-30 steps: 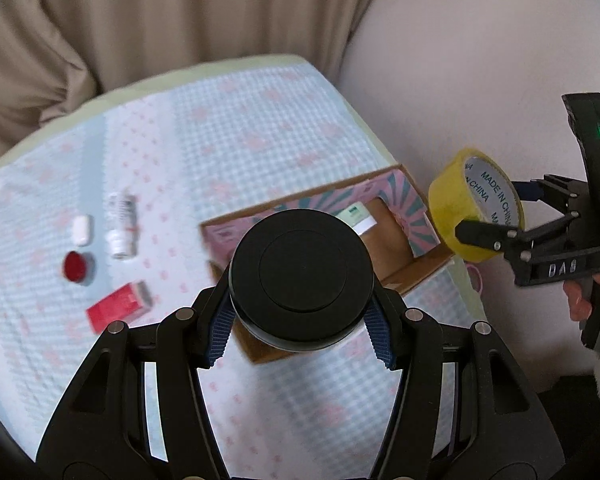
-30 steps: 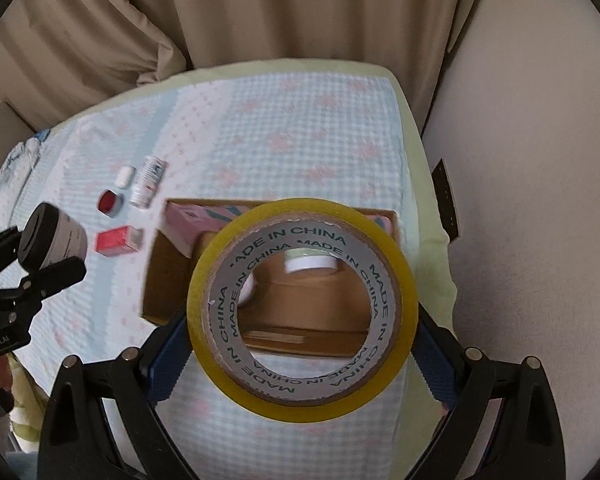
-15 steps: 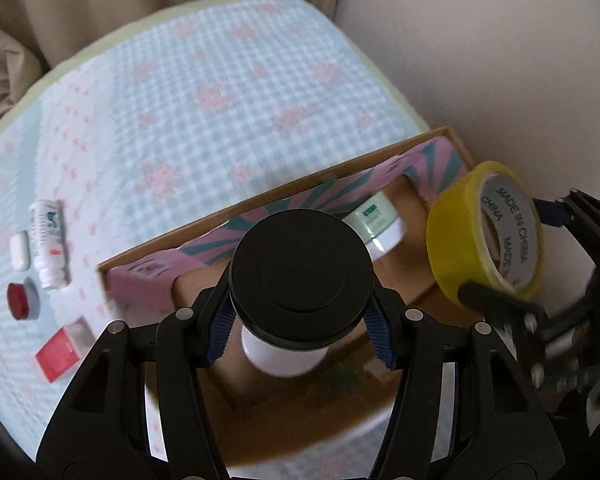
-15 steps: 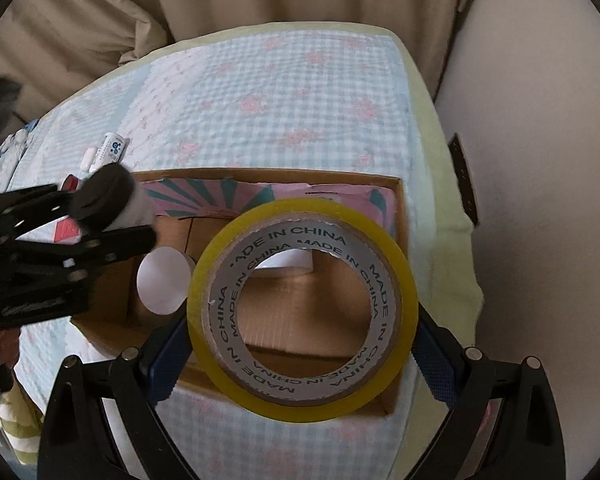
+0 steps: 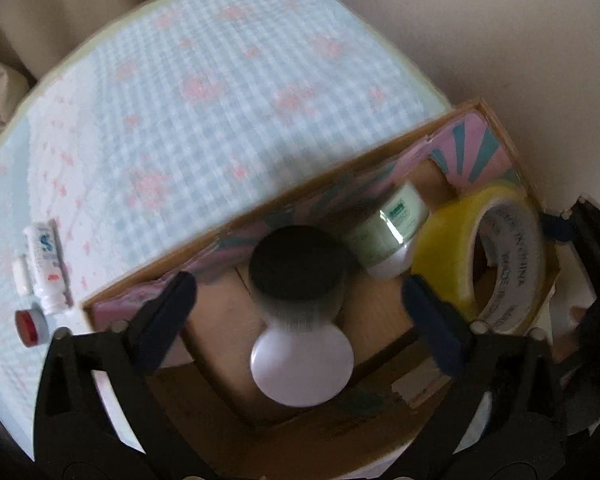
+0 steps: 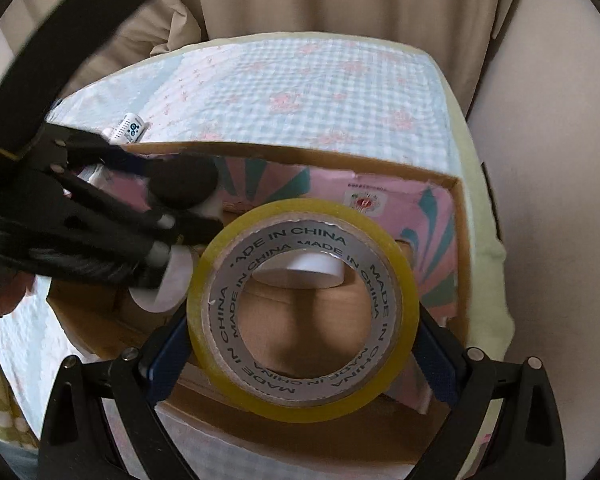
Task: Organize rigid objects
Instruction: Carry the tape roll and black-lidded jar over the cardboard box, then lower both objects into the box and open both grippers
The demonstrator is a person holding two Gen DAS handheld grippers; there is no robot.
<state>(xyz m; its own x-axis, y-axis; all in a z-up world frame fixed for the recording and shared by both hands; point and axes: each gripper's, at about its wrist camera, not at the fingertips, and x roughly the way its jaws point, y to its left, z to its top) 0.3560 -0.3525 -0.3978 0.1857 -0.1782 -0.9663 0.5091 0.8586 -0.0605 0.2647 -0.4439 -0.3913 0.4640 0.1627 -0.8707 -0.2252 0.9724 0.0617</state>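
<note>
My left gripper (image 5: 298, 300) is open over the cardboard box (image 5: 340, 168). The black-lidded white jar (image 5: 298, 272) hangs blurred between the spread fingers, free of them, just above a white round lid (image 5: 302, 364) on the box floor. A white and green jar (image 5: 396, 228) stands in the box beside it. My right gripper (image 6: 302, 344) is shut on the yellow tape roll (image 6: 302, 312), held over the box's right part; the roll also shows in the left wrist view (image 5: 480, 252). The left gripper and black-lidded jar show in the right wrist view (image 6: 182, 186).
The box sits at the right edge of a table with a blue checked cloth (image 5: 204, 92). Left of the box lie a white tube (image 5: 46, 264), a small white piece (image 5: 20, 276) and a red cap (image 5: 30, 326). Curtains and a wall lie beyond.
My left gripper has opened and the black-lidded jar has dropped out of its grip into the box. Both grippers have moved lower and closer over the box; the tape roll stays gripped.
</note>
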